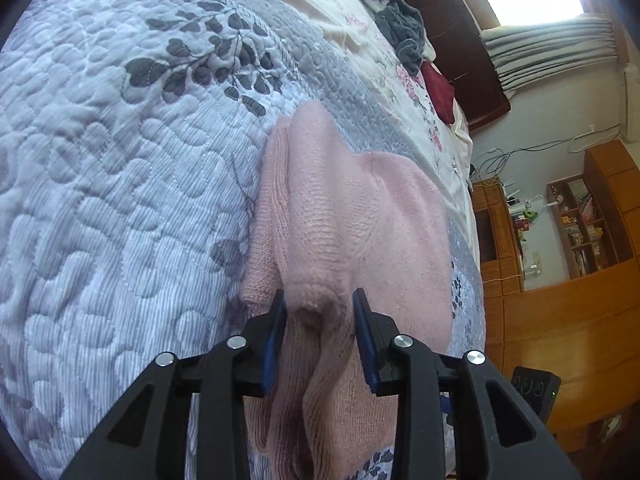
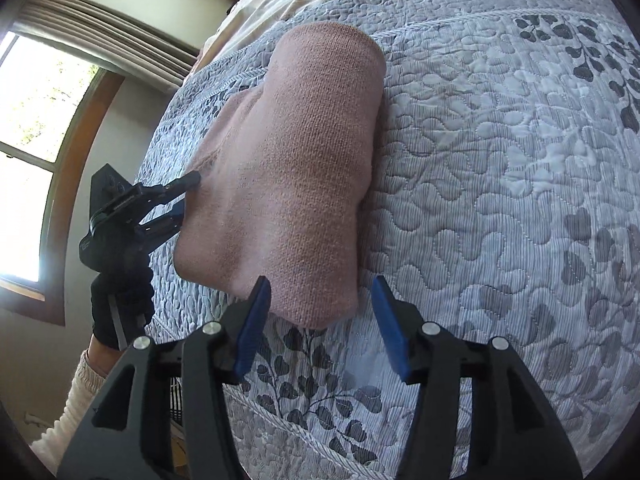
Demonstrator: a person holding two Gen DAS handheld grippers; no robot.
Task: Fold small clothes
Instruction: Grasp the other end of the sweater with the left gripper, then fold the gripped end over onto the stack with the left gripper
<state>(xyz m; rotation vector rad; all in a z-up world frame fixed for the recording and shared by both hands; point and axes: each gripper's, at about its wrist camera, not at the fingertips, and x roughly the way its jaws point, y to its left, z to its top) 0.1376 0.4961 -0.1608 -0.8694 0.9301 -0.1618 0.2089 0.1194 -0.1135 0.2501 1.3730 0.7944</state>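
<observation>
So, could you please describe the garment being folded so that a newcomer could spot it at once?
Start at the grey-and-white leaf-patterned quilt covering the bed. The pink knitted garment lies folded on it, between both grippers. It is the only pink, plain knit there.

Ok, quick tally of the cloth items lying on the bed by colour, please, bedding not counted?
Pink: 1, the knit garment, with the left gripper around a bunched edge
Dark grey: 1, a crumpled garment at the far end
Dark red: 1, a cloth beside the grey one
Total: 3
</observation>
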